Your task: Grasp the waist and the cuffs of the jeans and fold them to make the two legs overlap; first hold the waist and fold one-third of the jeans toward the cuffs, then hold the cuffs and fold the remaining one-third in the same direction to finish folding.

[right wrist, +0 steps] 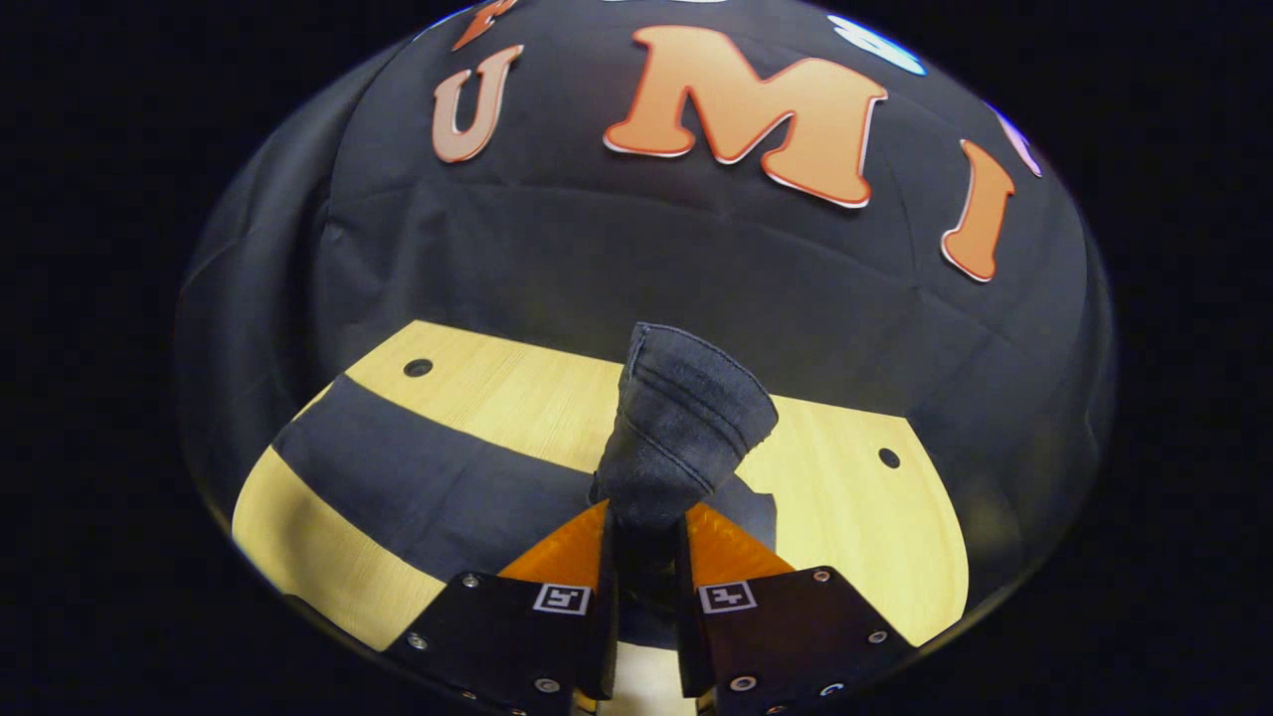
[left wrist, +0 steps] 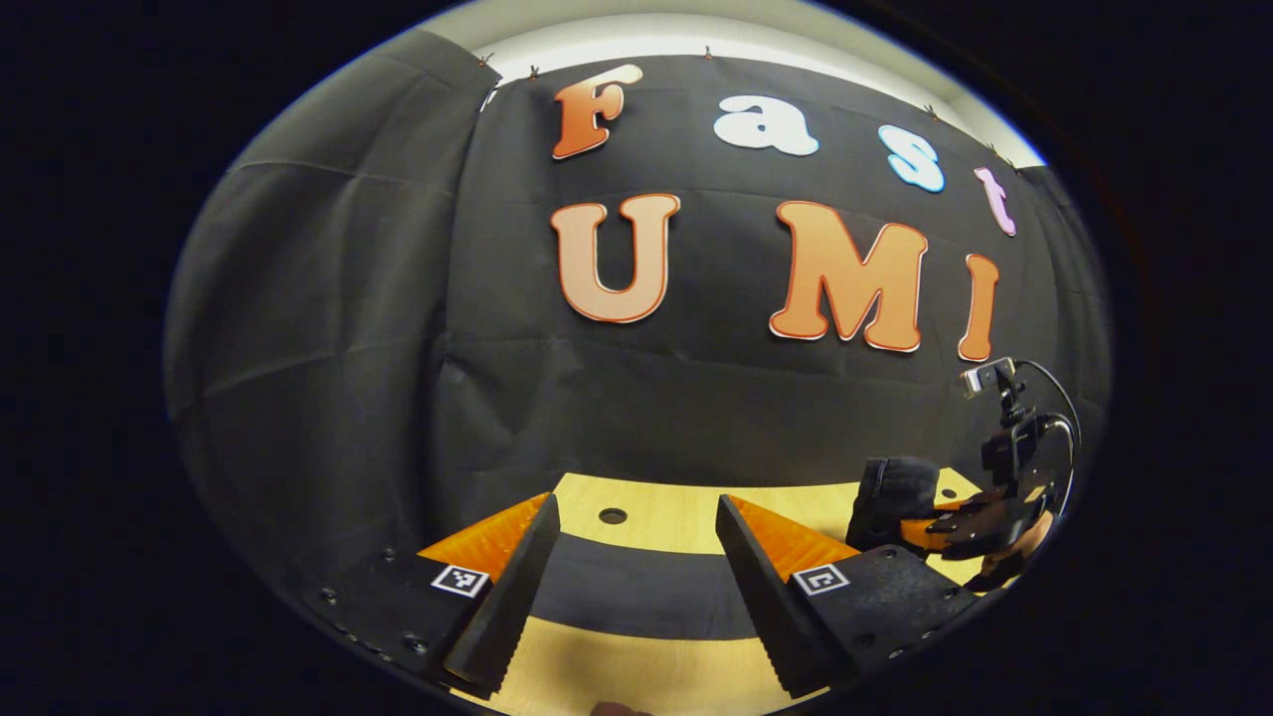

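Right gripper [right wrist: 644,557] is clamped on a bunched end of the jeans [right wrist: 681,428], left gripper [left wrist: 636,587] spread empty; denim's floppy and heavyish, so I'd pinch the thick hem.

Left gripper [left wrist: 636,567] agape; right gripper [right wrist: 646,597] apparently clamped.

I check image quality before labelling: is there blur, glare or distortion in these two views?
Left gripper view: strong fisheye bending, table sharp, no glare. Right gripper view: same bending; the jeans in the right tongs show clear stitching, while the dark fabric nearest the lens is shadowed.
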